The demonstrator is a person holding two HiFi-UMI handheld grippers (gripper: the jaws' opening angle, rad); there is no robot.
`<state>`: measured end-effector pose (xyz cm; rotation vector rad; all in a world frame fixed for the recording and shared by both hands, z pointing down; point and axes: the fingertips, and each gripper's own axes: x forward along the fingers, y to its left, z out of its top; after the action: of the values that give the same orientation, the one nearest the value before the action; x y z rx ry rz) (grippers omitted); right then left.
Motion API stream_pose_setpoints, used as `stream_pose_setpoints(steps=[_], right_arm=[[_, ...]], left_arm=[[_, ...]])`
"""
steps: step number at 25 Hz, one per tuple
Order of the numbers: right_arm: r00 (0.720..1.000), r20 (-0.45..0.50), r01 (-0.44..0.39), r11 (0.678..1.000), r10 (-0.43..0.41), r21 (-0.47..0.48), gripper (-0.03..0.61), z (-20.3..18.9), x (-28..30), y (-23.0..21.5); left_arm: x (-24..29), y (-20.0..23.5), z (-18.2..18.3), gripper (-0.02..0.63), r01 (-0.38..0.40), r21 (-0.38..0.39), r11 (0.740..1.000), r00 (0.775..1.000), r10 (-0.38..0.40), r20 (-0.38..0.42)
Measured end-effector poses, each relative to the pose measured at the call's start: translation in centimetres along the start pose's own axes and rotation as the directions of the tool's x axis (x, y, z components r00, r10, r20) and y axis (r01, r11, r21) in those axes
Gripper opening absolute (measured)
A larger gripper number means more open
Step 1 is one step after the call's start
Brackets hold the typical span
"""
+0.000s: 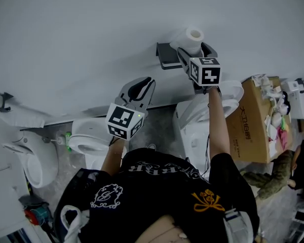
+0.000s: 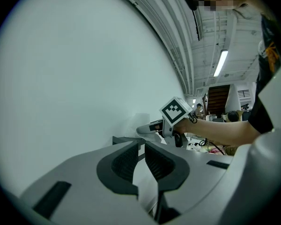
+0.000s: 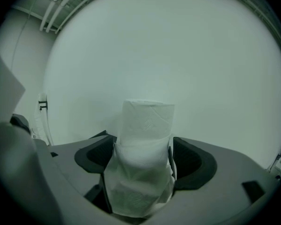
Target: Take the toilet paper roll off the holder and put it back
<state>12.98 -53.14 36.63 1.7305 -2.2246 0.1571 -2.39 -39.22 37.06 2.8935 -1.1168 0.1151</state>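
Note:
A white toilet paper roll [image 1: 192, 37] stands upright at the black wall holder [image 1: 167, 58], high on the pale wall. My right gripper [image 1: 185, 52] reaches up to it, one jaw on each side of the roll's lower part. In the right gripper view the roll [image 3: 147, 123] fills the gap of the right gripper [image 3: 143, 146] and a loose sheet hangs down its front. The jaws stand wide and do not squeeze it. My left gripper [image 1: 143, 85] hangs lower left, near the wall, jaws together with nothing between them. The left gripper [image 2: 139, 149] looks towards the right one.
Below the holder stands a white toilet [image 1: 197, 123], with another toilet [image 1: 86, 142] at lower left and a white fixture [image 1: 33, 158] further left. A cardboard box [image 1: 251, 123] full of odds and ends stands at the right.

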Motion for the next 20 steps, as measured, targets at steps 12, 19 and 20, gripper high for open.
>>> stream_pose_setpoints(steps=[12, 19, 20], right_arm=[[0.992, 0.115, -0.052, 0.998, 0.047, 0.04, 0.395, 0.8, -6.9, 0.8], [0.981, 0.181, -0.084, 0.995, 0.073, 0.05, 0.353, 0.8, -12.1, 1.5], [0.979, 0.188, -0.091, 0.994, 0.079, 0.058, 0.35, 0.6, -12.8, 1.6]], left_arm=[[0.2, -2.9, -1.1, 0.04, 0.025, -0.011, 1.0, 0.999, -0.025, -0.021], [0.6, -5.4, -0.8, 0.04, 0.049, -0.006, 0.999, 0.999, -0.049, -0.019], [0.6, -5.9, -0.8, 0.04, 0.053, -0.005, 0.999, 0.998, -0.053, -0.018]])
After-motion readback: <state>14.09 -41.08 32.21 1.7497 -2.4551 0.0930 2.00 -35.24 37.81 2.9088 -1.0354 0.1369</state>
